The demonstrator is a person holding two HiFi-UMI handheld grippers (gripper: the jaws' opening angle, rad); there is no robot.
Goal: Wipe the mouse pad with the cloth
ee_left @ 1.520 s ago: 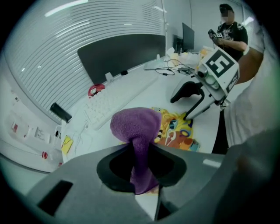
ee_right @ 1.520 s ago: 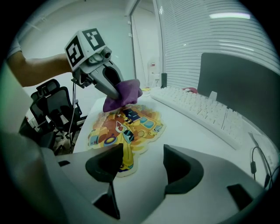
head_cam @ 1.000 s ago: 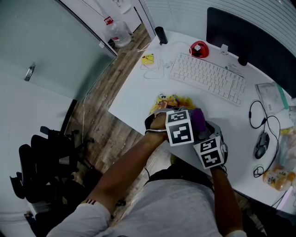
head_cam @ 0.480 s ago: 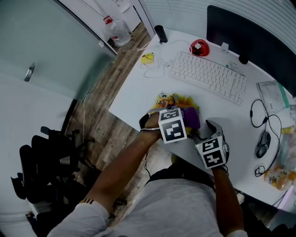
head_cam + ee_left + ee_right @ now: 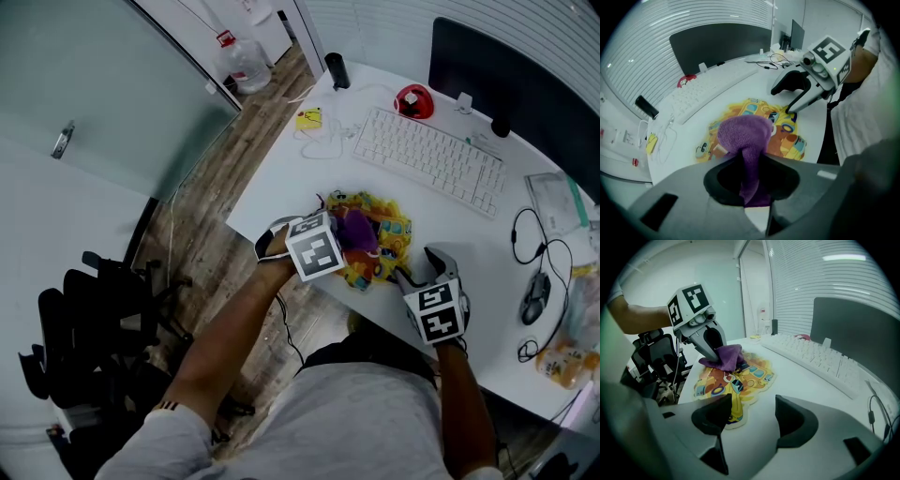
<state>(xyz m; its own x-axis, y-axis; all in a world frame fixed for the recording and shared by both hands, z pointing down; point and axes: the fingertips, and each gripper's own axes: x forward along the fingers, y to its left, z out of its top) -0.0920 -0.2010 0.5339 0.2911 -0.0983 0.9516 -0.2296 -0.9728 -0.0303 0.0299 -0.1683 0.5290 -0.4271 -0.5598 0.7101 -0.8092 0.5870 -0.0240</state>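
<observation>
Nearest the body, at the front edge of the desk [image 5: 281, 187]: the right gripper [image 5: 753, 399], jaws spread wide, nothing between them. Sets one fingertip at the near corner of the mouse pad [image 5: 750, 376], touching or just above, hard to tell; looks like steadying. Just beyond, on the pad's left part: the cloth [image 5: 743, 135], purple and bunched, pinched tight in the left gripper [image 5: 750, 159], loose bulk pressed onto the printed surface. Leaves the pad's right part bare, between the cloth and the right gripper. Seems to put the pad's long axis roughly along the line from one gripper to the other, so the next stroke probably calls for dragging the cloth rightward, toward the right gripper. Makes the left gripper the working one, already on the pad. Farther back: a keyboard [image 5: 436, 159], well apart from the pad, a red thing [image 5: 414, 101] past its far end, and the dark monitor [image 5: 525, 84] at the rear; off to the right, a mouse [image 5: 536, 298] with its cable. Against half a second earlier: left gripper now farther left and clear of the right one, far more of the pad uncovered. A full second earlier: both grippers side by side over the pad. Right gripper in nearly the same place throughout.
</observation>
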